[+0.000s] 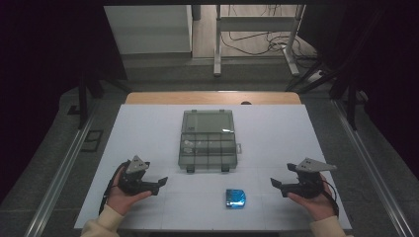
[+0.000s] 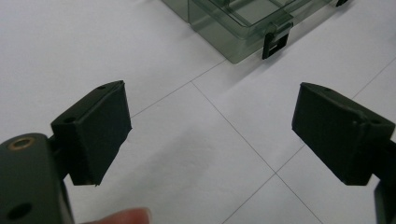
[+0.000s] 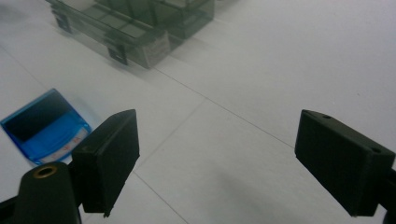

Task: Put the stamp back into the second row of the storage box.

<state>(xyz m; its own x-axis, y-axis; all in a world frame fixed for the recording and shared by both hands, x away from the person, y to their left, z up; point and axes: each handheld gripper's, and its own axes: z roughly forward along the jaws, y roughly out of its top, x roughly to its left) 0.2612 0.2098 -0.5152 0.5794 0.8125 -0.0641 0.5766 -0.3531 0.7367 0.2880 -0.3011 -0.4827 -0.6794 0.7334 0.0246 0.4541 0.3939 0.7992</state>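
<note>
White table [image 1: 148,128], blue box [image 1: 235,198] between both tools, nearer right tool [image 1: 276,186], left tool [image 1: 160,184], both wide open, empty.

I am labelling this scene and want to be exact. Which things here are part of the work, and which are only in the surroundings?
Part of the work:
- open compartment box
- small blue case
- left gripper, open
- right gripper, open

Only surroundings:
- table frame behind
- floor cables
</note>
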